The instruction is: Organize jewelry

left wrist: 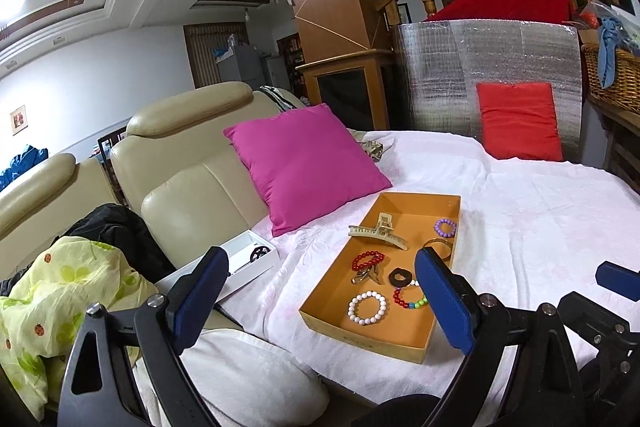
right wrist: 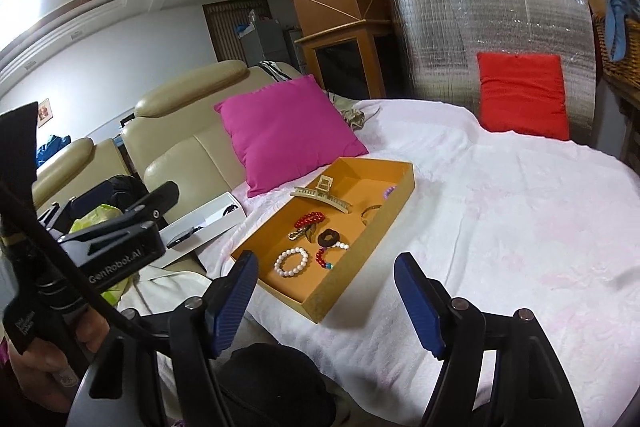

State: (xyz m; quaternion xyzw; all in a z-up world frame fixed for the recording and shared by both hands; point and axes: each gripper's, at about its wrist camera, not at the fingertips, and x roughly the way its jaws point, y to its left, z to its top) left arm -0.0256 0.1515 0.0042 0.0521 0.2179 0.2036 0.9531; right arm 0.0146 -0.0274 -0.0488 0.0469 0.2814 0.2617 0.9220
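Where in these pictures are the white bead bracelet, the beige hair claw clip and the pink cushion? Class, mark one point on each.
white bead bracelet (left wrist: 367, 307): left wrist view, on its lower beads.
beige hair claw clip (left wrist: 378, 233): left wrist view, on its spine.
pink cushion (right wrist: 289, 133): right wrist view, middle of its face.

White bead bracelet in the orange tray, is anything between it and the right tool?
Nothing visible blocks it. The white bead bracelet lies uncovered in the orange tray, just beyond its low near wall, with the open right tool in front.
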